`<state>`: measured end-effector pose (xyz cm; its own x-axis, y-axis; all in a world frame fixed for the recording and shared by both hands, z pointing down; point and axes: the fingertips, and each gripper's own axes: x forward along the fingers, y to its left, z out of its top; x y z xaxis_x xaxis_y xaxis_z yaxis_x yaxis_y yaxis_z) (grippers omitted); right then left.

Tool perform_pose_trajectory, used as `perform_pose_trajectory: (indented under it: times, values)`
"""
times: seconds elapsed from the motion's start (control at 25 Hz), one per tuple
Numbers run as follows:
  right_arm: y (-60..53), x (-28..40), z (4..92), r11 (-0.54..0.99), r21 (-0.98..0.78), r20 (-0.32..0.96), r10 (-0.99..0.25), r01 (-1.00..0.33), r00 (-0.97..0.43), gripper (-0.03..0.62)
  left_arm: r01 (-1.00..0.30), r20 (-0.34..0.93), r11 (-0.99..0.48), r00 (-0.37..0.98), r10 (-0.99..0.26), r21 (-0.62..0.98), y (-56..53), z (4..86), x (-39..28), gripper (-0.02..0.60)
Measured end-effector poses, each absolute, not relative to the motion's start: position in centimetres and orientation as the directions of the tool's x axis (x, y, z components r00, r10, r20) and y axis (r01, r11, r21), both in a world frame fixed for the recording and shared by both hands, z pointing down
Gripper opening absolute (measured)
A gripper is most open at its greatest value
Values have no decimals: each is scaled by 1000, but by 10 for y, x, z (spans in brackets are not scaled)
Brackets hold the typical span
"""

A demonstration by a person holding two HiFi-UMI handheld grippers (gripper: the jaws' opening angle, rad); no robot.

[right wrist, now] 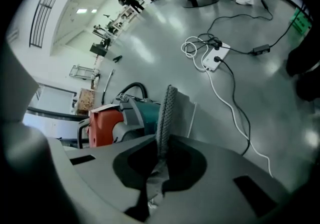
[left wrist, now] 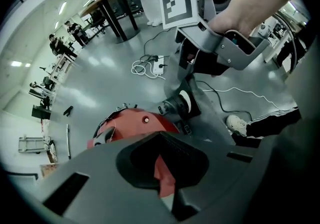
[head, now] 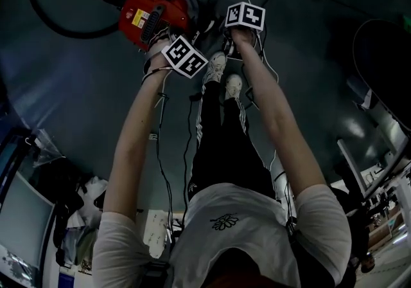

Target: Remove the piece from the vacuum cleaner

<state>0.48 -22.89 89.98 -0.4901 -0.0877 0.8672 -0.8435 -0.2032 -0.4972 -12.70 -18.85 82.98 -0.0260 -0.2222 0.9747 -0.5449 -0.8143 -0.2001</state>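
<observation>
A red vacuum cleaner (head: pixel 144 13) lies on the grey floor ahead of the person's feet. My left gripper (head: pixel 166 41) is down at its near edge. In the left gripper view its jaws are closed, with a red part of the vacuum cleaner (left wrist: pixel 135 123) showing in the slit between them (left wrist: pixel 162 170). My right gripper (head: pixel 232 26) hangs just right of the vacuum cleaner. It is shut on a thin grey textured piece (right wrist: pixel 165 115) that stands on edge between the jaws (right wrist: pixel 159 168). Behind that piece lie the red and teal vacuum body (right wrist: pixel 107 123) and its hose.
A black hose (head: pixel 58 20) loops left of the vacuum cleaner. A white power strip (right wrist: pixel 215 57) with cables lies on the floor beyond. The person's shoes (head: pixel 221 74) stand right behind the grippers. Tables and people are far back in the hall. Desks crowd the lower left.
</observation>
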Motion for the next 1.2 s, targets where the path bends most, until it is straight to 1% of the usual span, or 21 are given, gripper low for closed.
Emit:
perform_pose_trajectory:
  times: [0.12, 0.24, 0.36, 0.48, 0.64, 0.8, 0.96, 1.04, 1.2]
  values:
    - [-223, 9, 899, -177, -501, 865, -89, -847, -493, 25, -540, 971, -813, -43, -233, -219, -189, 829, -127, 6]
    - [-214, 8, 901, -136, -504, 863, -108, -853, -493, 25, -564, 975, -798, -58, -216, -210, -189, 833, -129, 6]
    - [-203, 8, 903, -155, -526, 849, -147, -836, -507, 25, -597, 975, -773, -80, -208, -214, -189, 837, -131, 6]
    - [-198, 10, 902, -143, -526, 847, -184, -838, -500, 25, -595, 968, -766, -96, -231, -242, -188, 837, -131, 5]
    - [-195, 11, 885, 2, -473, 856, -236, -881, -460, 25, -613, 960, -742, -119, -252, -270, -189, 828, -129, 5]
    - [-185, 10, 882, 77, -450, 853, -259, -890, -454, 25, -631, 955, -722, -118, -272, -283, -182, 828, -130, 5]
    - [-183, 6, 880, 334, -383, 849, -240, -861, -471, 25, -662, 956, -695, -127, -266, -281, -183, 826, -132, 5]
    - [-180, 8, 880, 367, -377, 848, -232, -850, -477, 25, -665, 953, -690, -122, -277, -286, -183, 826, -131, 5]
    - [-177, 10, 880, 357, -375, 852, -231, -855, -470, 25, -670, 952, -684, -125, -279, -288, -182, 825, -132, 5]
